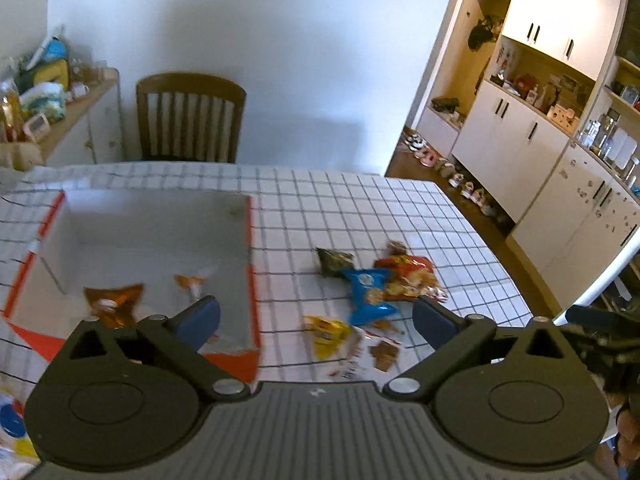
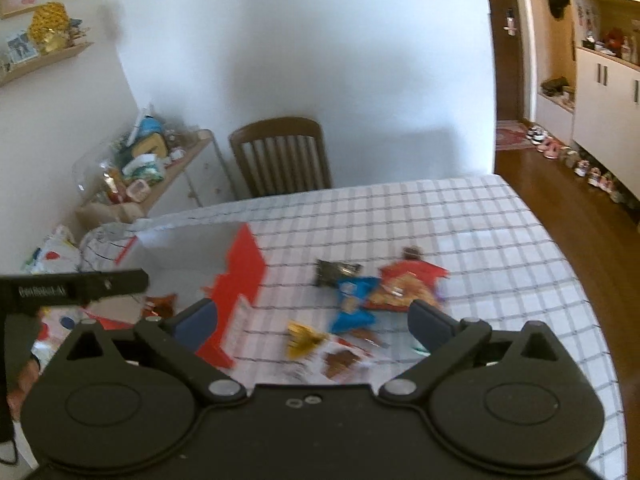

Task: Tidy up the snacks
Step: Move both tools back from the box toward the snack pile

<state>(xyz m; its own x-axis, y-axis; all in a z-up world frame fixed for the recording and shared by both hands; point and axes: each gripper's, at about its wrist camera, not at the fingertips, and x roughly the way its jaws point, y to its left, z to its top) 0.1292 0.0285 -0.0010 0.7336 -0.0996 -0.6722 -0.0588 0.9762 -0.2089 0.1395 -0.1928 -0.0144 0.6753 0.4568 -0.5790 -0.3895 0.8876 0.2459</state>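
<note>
On the left of the checked table (image 1: 360, 200) sits the open box (image 1: 250, 240) with red edges; two little orange packets (image 1: 114, 300) already lie on its floor, so a small part of the tidying looks done. The left gripper (image 1: 316, 318) hangs over the box's right wall; its jaws are spread wide and hold nothing.

Just right of the box, the rest of the snacks wait in a loose pile on the cloth: a yellow packet (image 1: 326, 330) and a white packet (image 1: 372, 352) near the front; a blue packet (image 1: 368, 292) in the middle; a dark packet (image 1: 332, 260) behind it; a red bag (image 1: 408, 276) on the right, touching the blue one. So I think most of the job is still to do.

The right gripper (image 2: 312, 320) hovers above this pile; its jaws are wide open too, and empty.

The box wall stands up between the pile and the box floor, so each packet must be lifted over it; a red flap (image 2: 236, 276) sticks out there as well. To the right of the pile the table is bare; the far edge is well away. The two grippers are close together, so they could bump.
</note>
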